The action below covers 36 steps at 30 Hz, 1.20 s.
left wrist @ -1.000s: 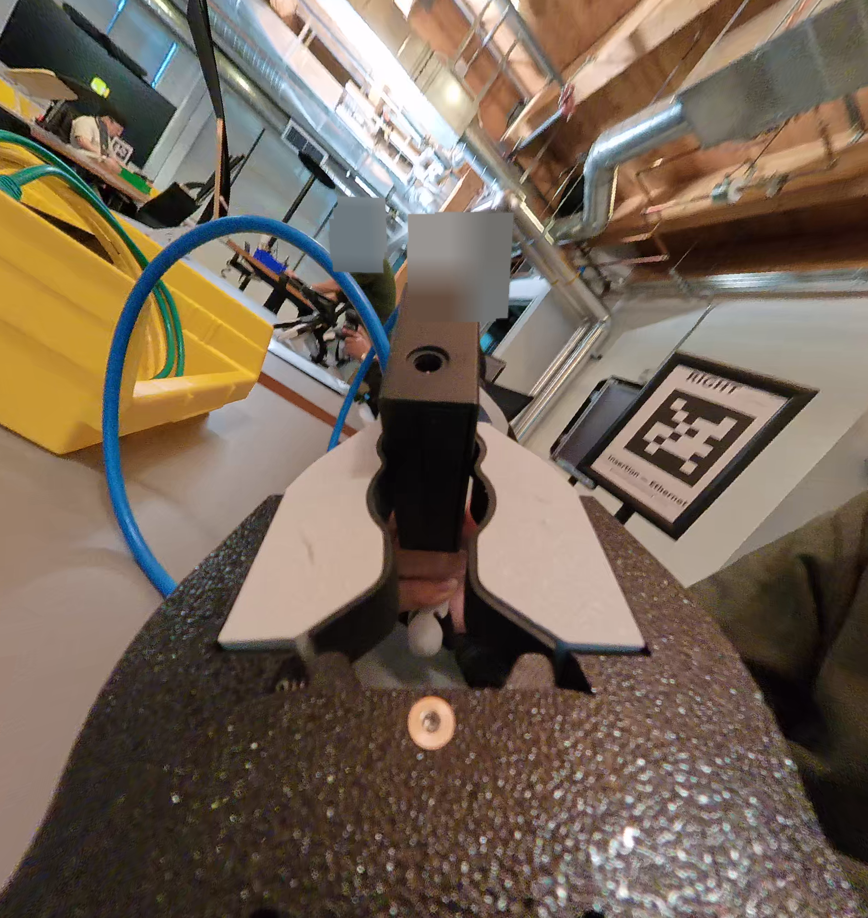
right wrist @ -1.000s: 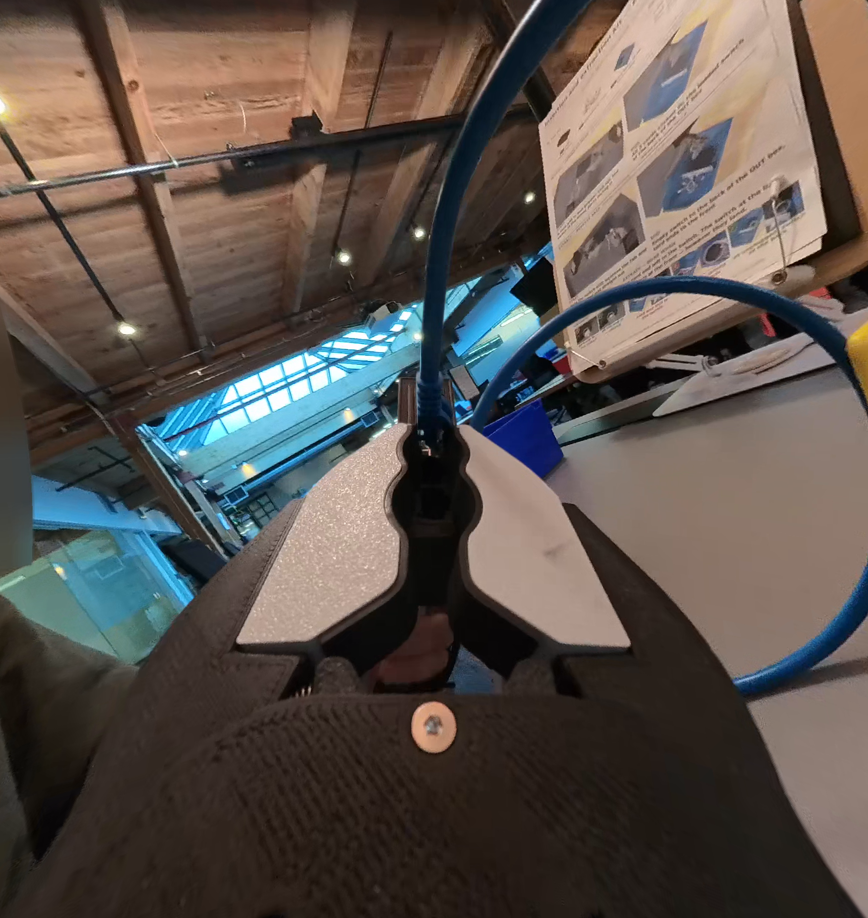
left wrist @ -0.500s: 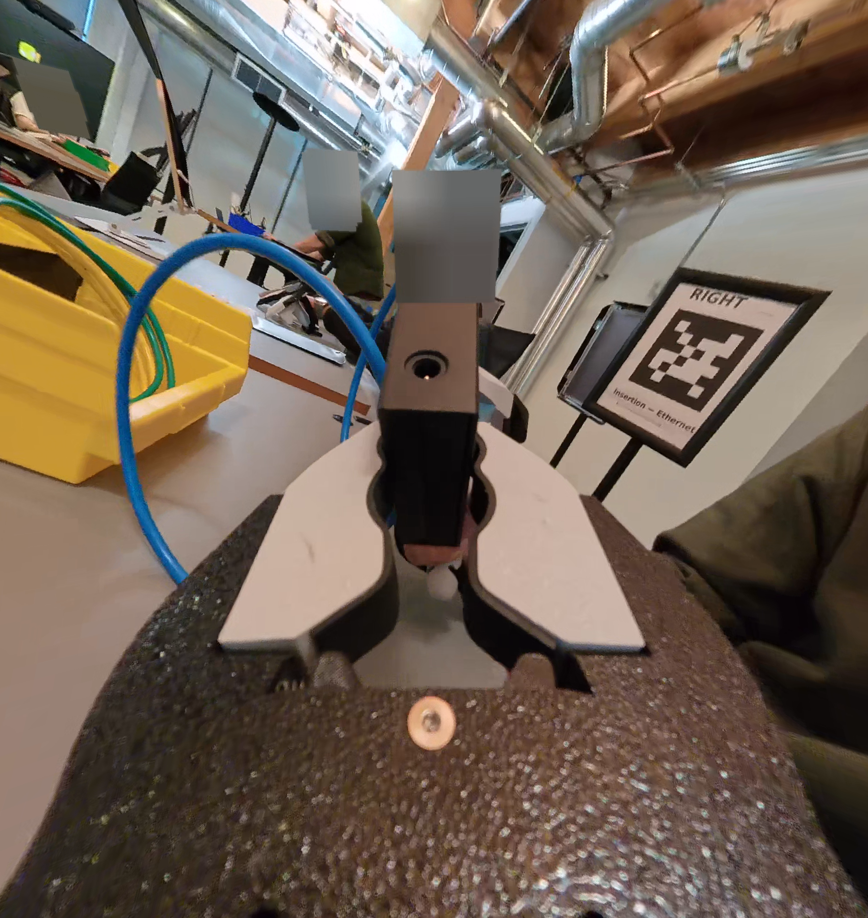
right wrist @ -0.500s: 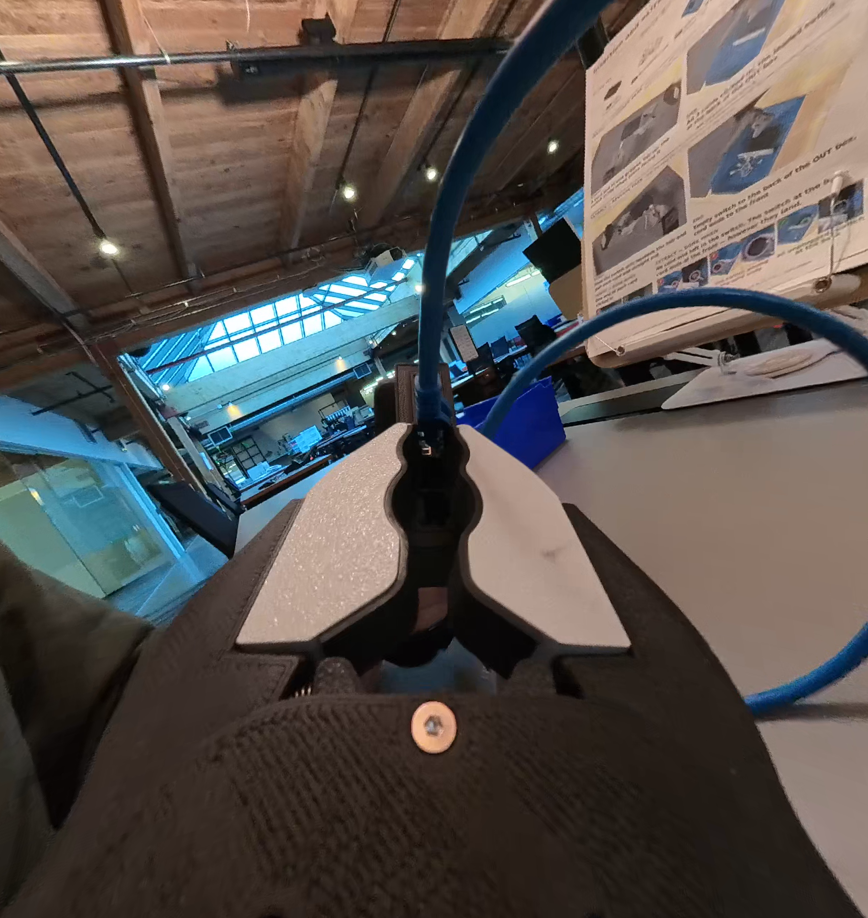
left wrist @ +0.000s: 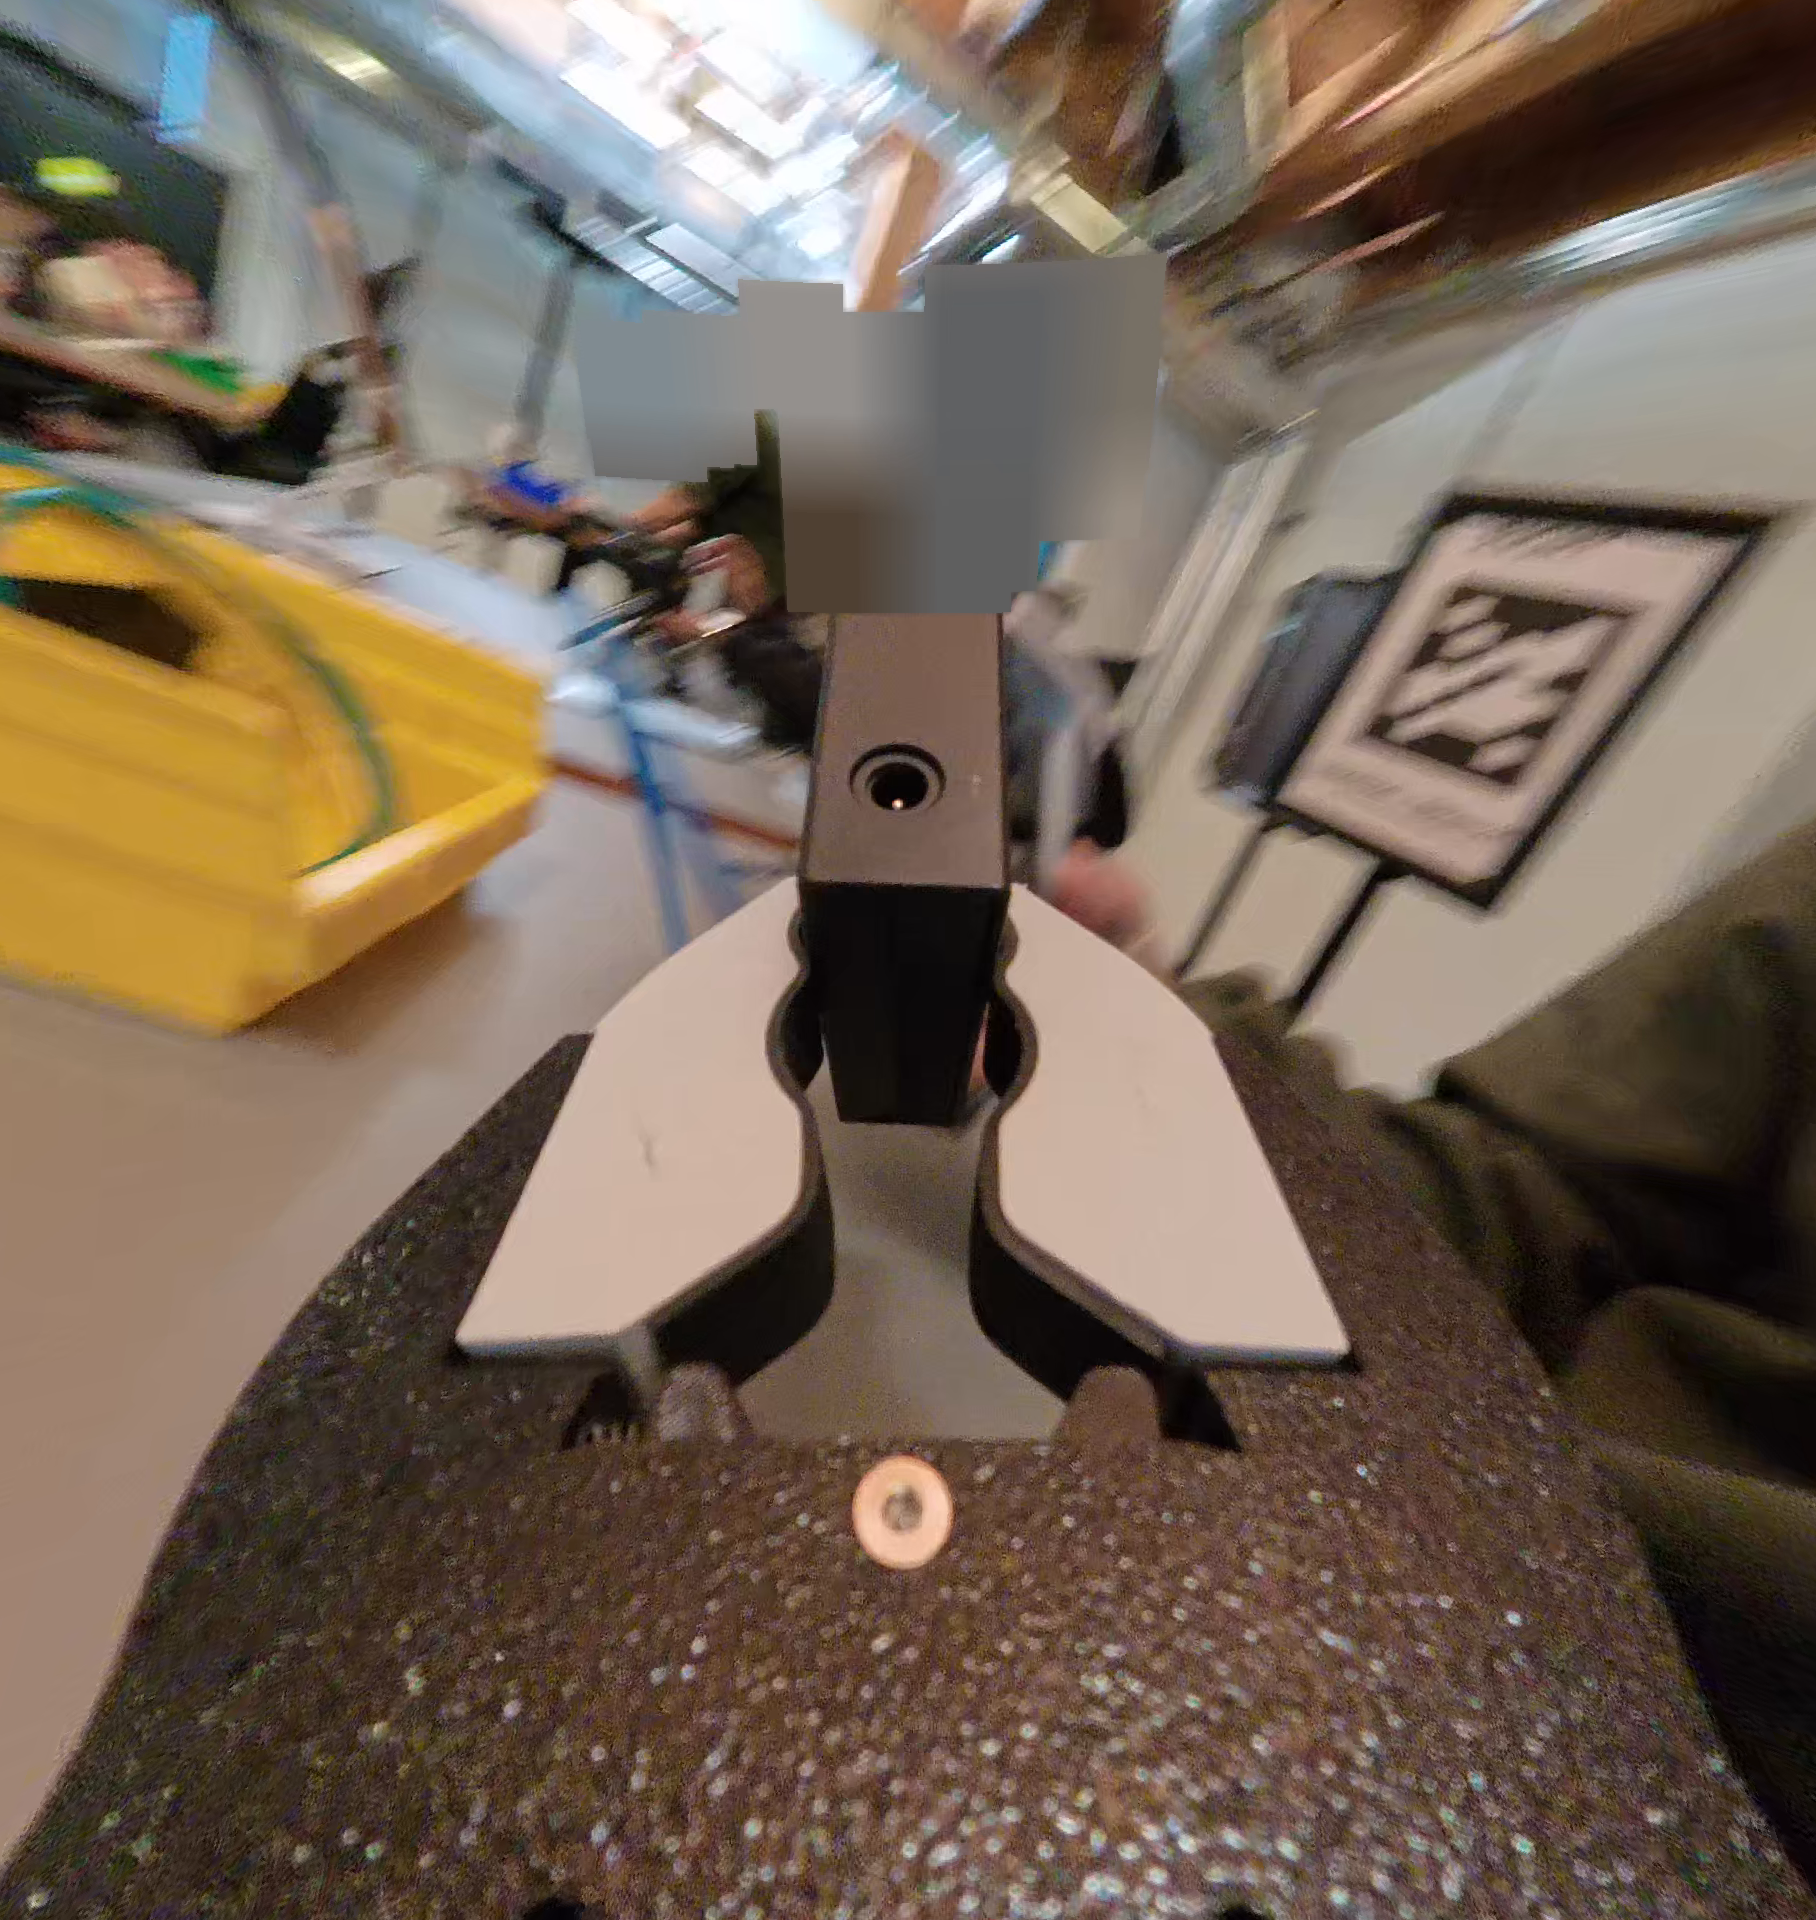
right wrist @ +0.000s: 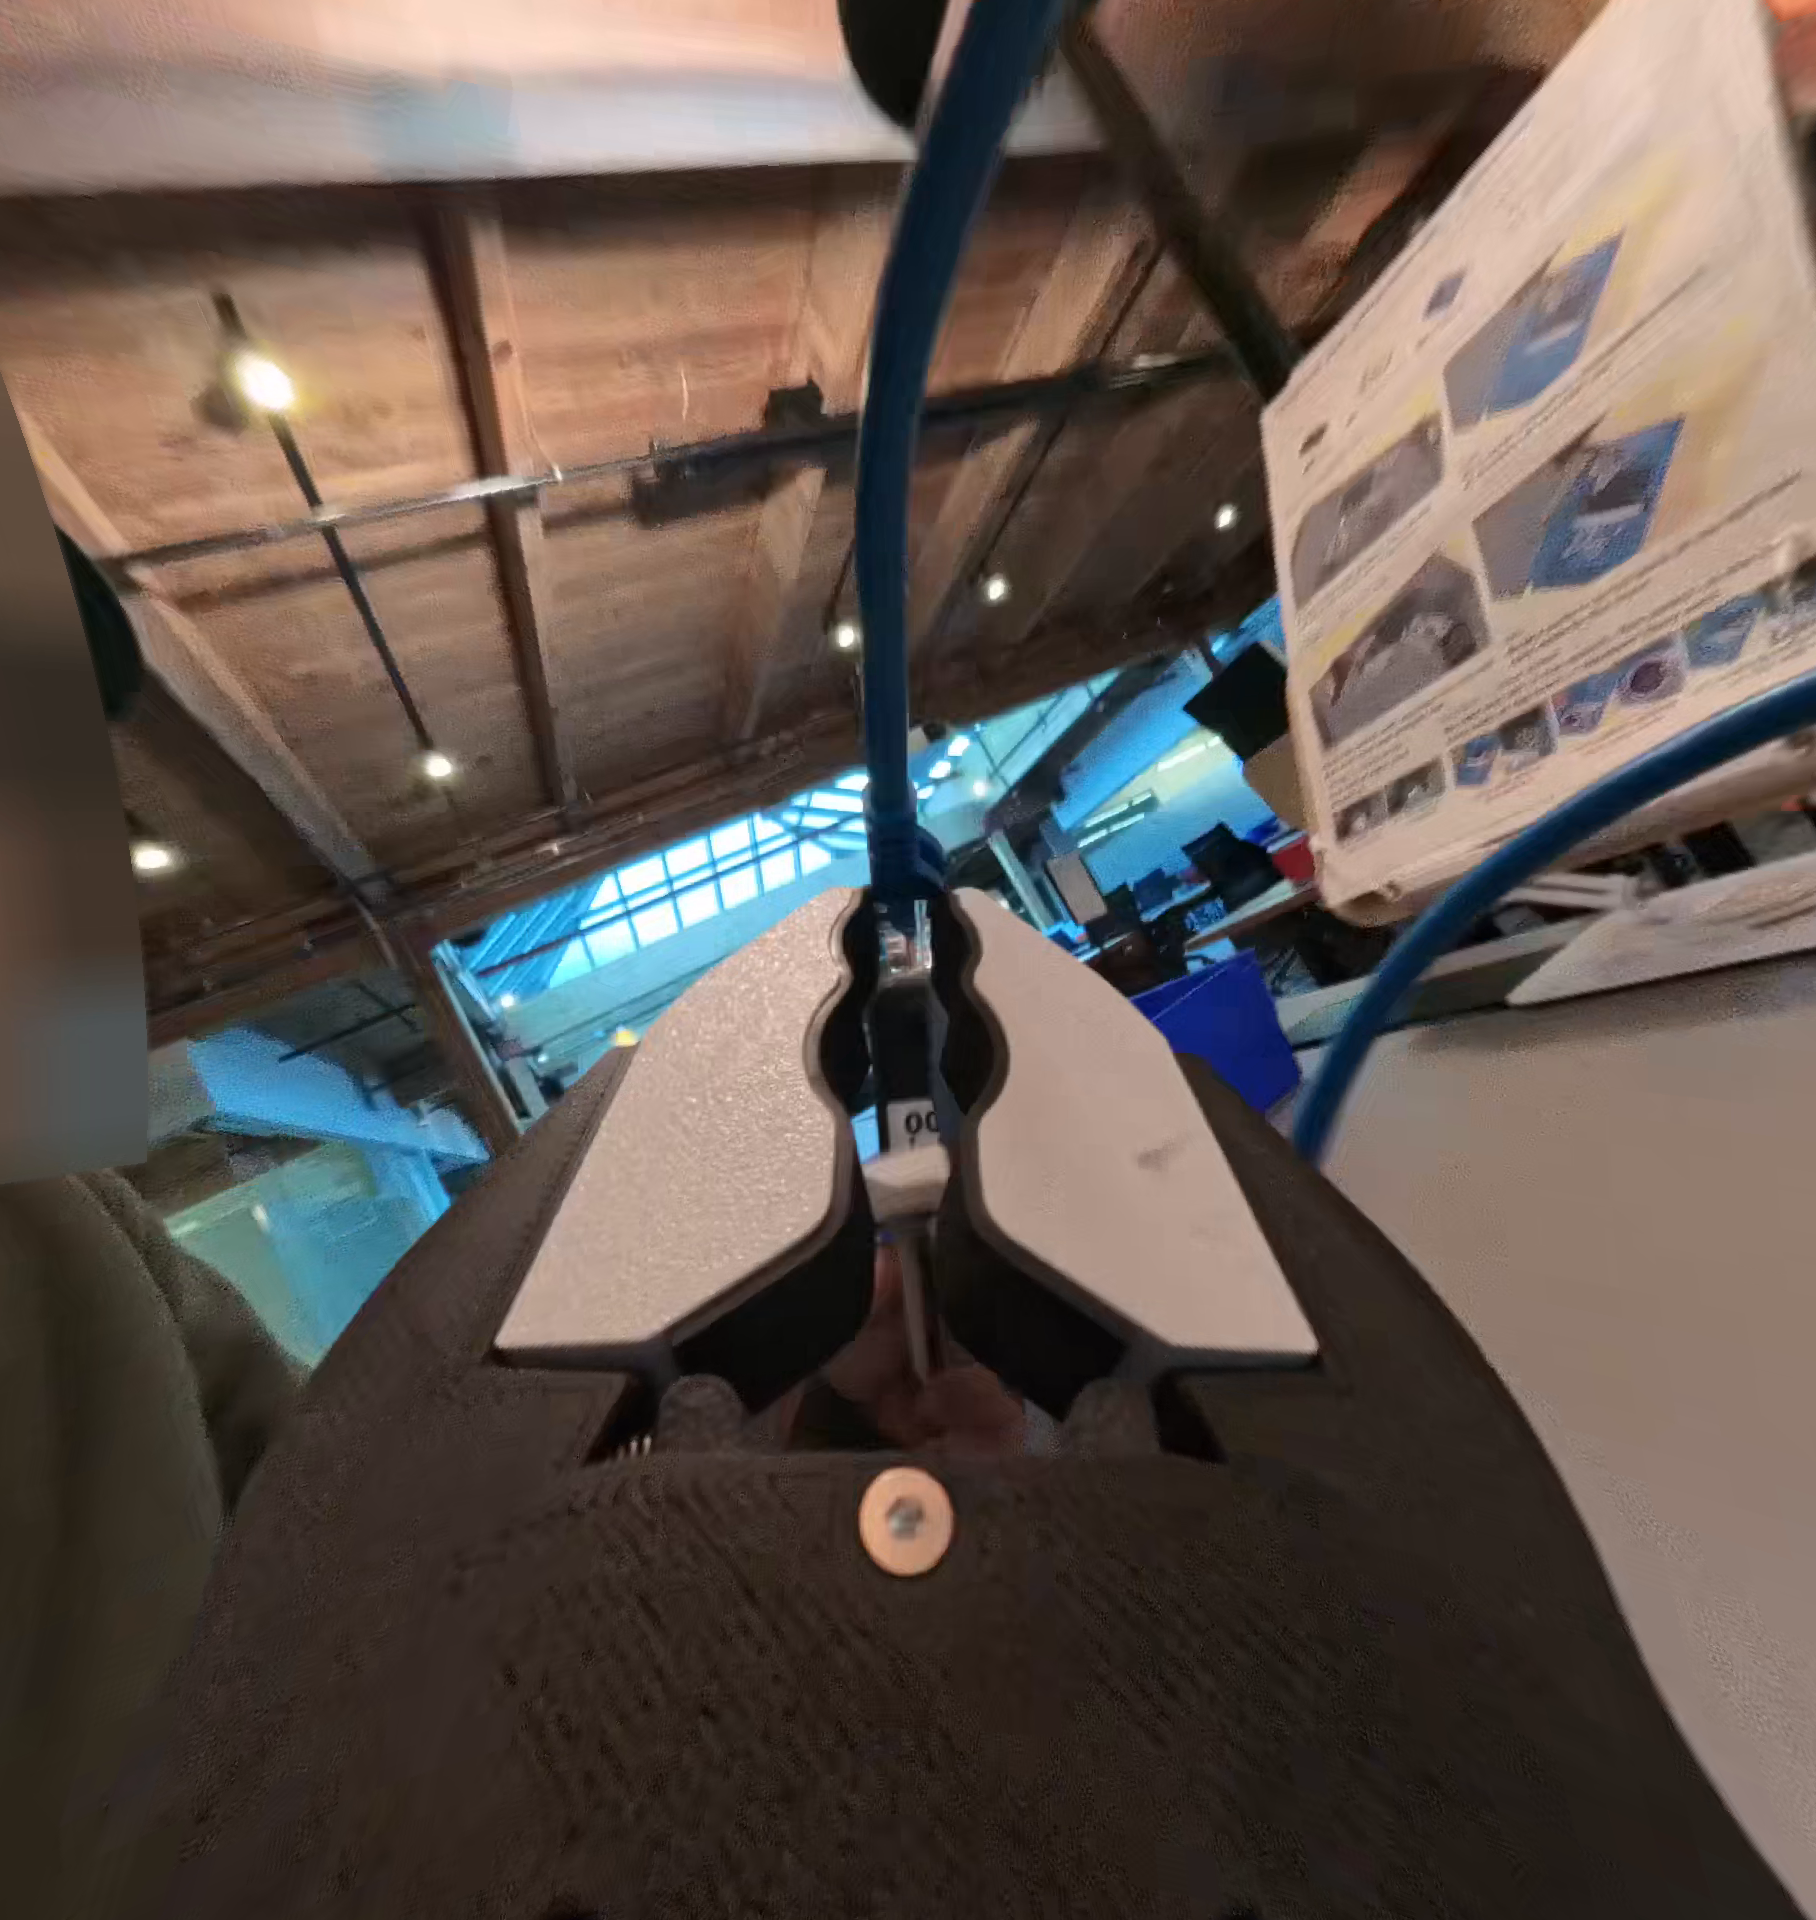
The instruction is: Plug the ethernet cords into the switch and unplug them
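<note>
— What's hard to read?
— The background behind the left hand-held gripper (left wrist: 904, 997) is motion-blurred (yellow bin (left wrist: 156, 790) smeared); the switch's ports are hidden.
— Poses?
— Left clamps the black switch (left wrist: 904, 831) upright above the worktop (left wrist: 104, 1195). Right hand-held gripper (right wrist: 909, 956), tilted upward, pinches the blue ethernet cord (right wrist: 899, 520) at its plug.

bright indoor | ceiling spotlights (right wrist: 260, 382) glare | backgrounds motion-blurred | fisheye edge warp | foreground sharp

The left gripper (left wrist: 904, 987) is held tilted upward with its jaws clamped on a black switch (left wrist: 902, 831), while the right gripper (right wrist: 909, 935) is pointed steeply upward, its jaws closed around the plug of a blue ethernet cord (right wrist: 899, 582).
</note>
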Available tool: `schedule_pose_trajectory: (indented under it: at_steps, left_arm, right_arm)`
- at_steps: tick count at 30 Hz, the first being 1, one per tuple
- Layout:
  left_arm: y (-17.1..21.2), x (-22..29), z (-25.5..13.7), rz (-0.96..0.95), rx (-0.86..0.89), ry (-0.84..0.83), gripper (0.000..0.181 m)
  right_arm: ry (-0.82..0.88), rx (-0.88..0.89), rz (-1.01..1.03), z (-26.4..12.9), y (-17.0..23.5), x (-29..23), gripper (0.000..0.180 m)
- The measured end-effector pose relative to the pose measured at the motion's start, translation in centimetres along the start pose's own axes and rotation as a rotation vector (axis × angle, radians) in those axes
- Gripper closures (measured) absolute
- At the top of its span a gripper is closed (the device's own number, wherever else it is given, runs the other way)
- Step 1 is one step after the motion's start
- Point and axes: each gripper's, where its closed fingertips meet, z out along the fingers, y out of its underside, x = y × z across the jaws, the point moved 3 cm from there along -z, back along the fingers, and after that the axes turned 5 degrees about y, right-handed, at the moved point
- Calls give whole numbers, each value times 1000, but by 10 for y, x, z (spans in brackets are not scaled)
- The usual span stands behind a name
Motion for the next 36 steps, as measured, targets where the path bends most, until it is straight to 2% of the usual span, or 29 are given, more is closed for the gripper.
schedule_pose_trajectory:
  at_steps: [1, 2, 3, 4, 6, 7, 14, 20, 24, 30, 36]
  left_arm:
    - [-2, -5, -6, -25, 45, -18, 154]
    - [-15, 2, -7, -92, 179, 72, 154]
    - [-28, 9, -6, -136, 283, 152, 154]
    - [-29, 10, -1, -126, 272, 145, 153]
    - [-20, 7, 2, -37, 139, 41, 154]
    - [-22, 5, -3, -2, 136, 0, 154]
    - [-52, -11, -57, 1, 300, -121, 154]
    - [-51, -6, -54, 45, 242, -117, 154]
    - [-48, -6, -49, 28, 239, -96, 154]
    - [-45, -5, -46, 27, 222, -70, 154]
    - [-40, -5, -42, 13, 210, -51, 153]
  right_arm:
    - [69, -101, -109, 0, 6, 8, 168]
    - [138, -200, -230, 1, 18, 15, 166]
    - [97, -181, -173, 4, 22, 10, 166]
    - [77, -110, -96, 6, 18, 9, 167]
    - [101, -177, -124, 9, 26, 14, 166]
    - [89, -177, -141, 11, 19, 9, 167]
    - [86, -236, -325, 31, -70, -9, 166]
    - [90, -227, -345, 62, -142, 9, 167]
    - [64, -109, -213, 75, -172, 34, 167]
    - [64, -91, -129, 80, -176, 81, 167]
    - [145, -234, -10, 73, -140, 135, 167]
